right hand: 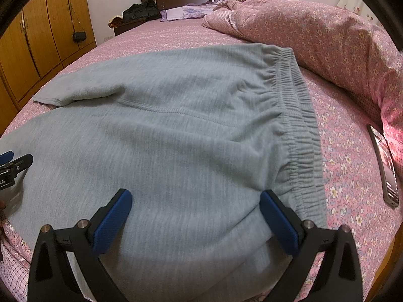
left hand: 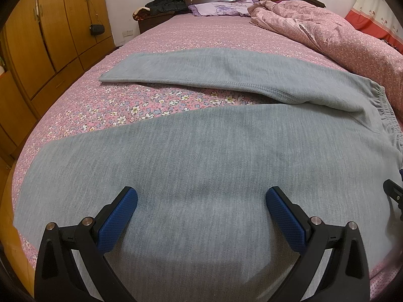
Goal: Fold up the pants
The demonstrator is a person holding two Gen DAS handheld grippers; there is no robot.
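Grey knit pants point(left hand: 201, 151) lie flat on the bed point(left hand: 151, 40), legs splayed left, so with left gripper point(left hand: 201, 211) and right gripper point(right hand: 196, 214) both spread wide and empty, we should pinch the near leg's edge and carry it evenly onto the far leg.

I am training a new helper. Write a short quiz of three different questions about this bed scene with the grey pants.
1. True or false: the two legs of the pants lie apart.
2. Multiple choice: the phone lies A) on the pants, B) on the sheet beside the waistband, C) on the pillow.
3. Fill in: the left gripper and the right gripper are both ____.

Key: 1 true; 2 B; 3 open.
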